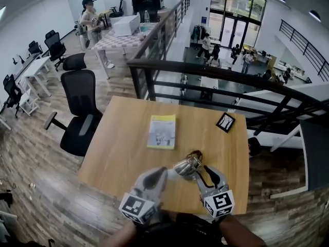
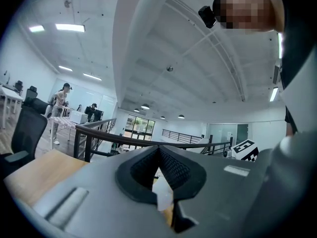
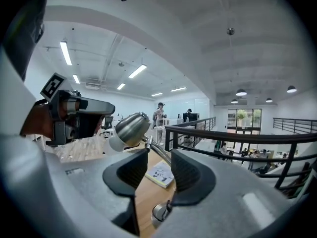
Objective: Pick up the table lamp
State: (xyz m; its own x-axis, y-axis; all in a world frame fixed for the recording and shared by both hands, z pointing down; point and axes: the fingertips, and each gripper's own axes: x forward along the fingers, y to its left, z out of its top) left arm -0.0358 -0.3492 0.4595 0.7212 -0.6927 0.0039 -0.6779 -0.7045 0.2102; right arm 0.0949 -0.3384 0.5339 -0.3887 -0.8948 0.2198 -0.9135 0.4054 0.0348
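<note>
The table lamp (image 1: 186,165), with a metal head and thin arm, stands near the front edge of the wooden table (image 1: 123,153). My right gripper (image 1: 204,173) is at its right. In the right gripper view it (image 3: 153,165) is open, the lamp (image 3: 130,128) arm runs through the gap between the pads, and the round base (image 3: 159,213) shows low down. My left gripper (image 1: 162,174) is just left of the lamp head. In the left gripper view its pads (image 2: 158,155) meet at the tip, shut, with a small white bit I cannot identify low in the gap.
A yellow-and-white booklet (image 1: 162,131) lies mid-table and a small black frame (image 1: 225,122) at the far right. A dark railing (image 1: 231,78) runs behind the table. A black office chair (image 1: 79,107) stands at its left. People stand farther off.
</note>
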